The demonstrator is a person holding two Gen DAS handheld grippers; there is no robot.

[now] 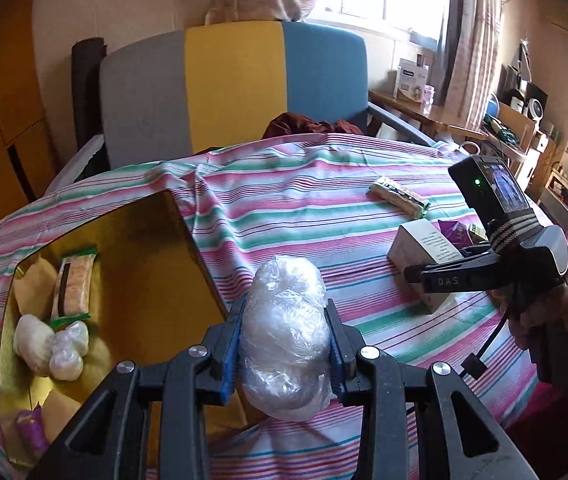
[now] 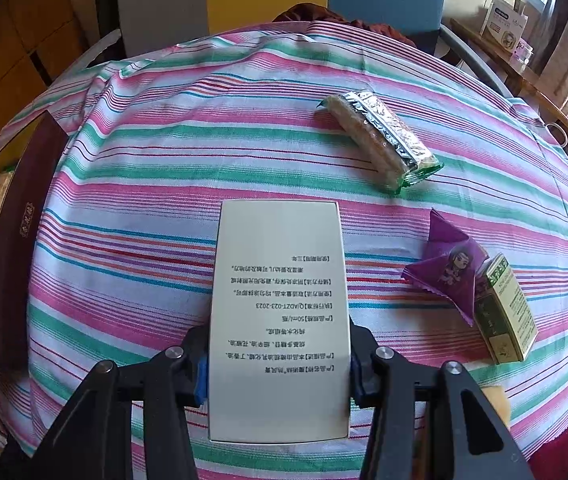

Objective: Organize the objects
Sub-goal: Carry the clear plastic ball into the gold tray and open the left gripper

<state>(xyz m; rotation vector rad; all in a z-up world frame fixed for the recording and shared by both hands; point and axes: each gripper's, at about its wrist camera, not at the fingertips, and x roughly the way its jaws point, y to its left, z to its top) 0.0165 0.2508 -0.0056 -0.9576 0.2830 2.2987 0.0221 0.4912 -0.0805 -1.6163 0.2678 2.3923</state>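
My left gripper [image 1: 285, 310] is shut on a bundle wrapped in clear plastic [image 1: 284, 280], held above the striped tablecloth [image 1: 303, 208] beside an open gold-lined box [image 1: 144, 256]. That box holds a snack bar [image 1: 74, 284], two wrapped white bundles [image 1: 54, 344] and a purple packet [image 1: 32, 432]. On the right, my right gripper [image 2: 279, 360] is shut on a white printed carton [image 2: 280, 280], which lies on the cloth. Both the carton [image 1: 419, 248] and the right gripper [image 1: 427, 280] also show in the left wrist view.
Loose on the cloth are a foil snack bar [image 2: 379, 136], a purple triangular packet [image 2: 447, 268] and a small green carton [image 2: 507, 308]. The box's dark maroon outer wall [image 2: 16, 248] stands at the left. A grey, yellow and blue chair [image 1: 236, 80] is behind the table.
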